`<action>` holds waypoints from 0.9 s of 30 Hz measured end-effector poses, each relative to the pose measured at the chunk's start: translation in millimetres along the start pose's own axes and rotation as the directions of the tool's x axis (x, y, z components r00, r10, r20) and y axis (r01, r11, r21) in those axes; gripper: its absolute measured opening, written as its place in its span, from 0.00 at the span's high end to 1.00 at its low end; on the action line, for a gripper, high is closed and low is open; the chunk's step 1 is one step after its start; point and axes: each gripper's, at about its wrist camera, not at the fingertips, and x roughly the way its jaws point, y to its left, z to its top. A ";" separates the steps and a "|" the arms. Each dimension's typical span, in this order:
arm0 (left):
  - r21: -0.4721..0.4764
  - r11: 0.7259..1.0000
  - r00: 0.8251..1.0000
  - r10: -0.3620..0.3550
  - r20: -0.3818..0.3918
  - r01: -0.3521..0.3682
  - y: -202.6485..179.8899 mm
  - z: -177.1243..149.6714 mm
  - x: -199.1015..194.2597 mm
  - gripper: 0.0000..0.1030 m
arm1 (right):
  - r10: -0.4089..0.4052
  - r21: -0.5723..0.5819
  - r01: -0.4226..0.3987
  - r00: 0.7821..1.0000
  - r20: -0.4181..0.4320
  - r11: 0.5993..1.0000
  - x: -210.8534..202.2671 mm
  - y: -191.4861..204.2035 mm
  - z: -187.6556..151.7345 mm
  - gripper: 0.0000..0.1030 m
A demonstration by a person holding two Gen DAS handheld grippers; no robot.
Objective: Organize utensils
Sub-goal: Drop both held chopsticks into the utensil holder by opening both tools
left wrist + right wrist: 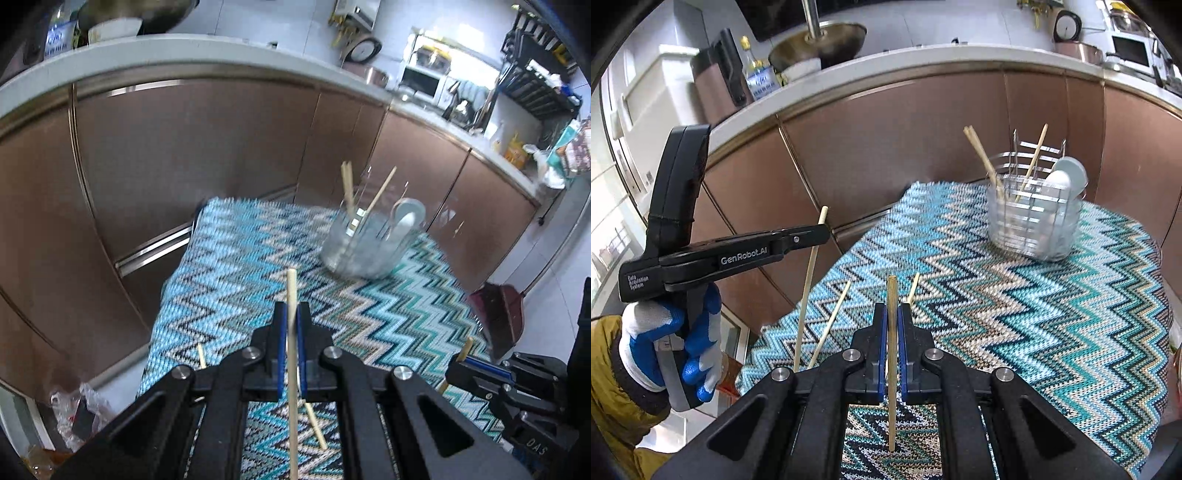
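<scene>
one chopstick is clamped between the left gripper fingers, another by the right gripper. several utensils are already stood in the holder; two chopsticks are left on the cloth.

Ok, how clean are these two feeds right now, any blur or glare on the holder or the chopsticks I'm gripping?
Left wrist view: utensil holder smeared by motion blur, window glare upper right; the left gripper and its chopstick stay sharp. Right wrist view: holder only mildly soft, right gripper and its chopstick crisp. Both show fisheye bending of the counter edge.
</scene>
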 end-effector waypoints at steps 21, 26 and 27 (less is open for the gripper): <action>0.058 0.983 0.874 -0.180 0.451 0.172 -76.4 159.6 6.9 0.95 | -0.092 0.003 0.102 0.883 0.460 0.995 -47.1 -73.4 145.3 0.95; 0.037 0.992 0.839 -0.119 0.531 0.118 -88.6 177.1 46.3 0.95 | -0.141 0.023 0.150 0.853 0.502 0.988 -20.2 -93.9 169.1 0.95; 0.027 0.993 0.830 -0.107 0.547 0.111 -89.8 178.9 56.7 0.95 | -0.150 0.021 0.162 0.850 0.504 0.987 -15.0 -95.3 171.0 0.95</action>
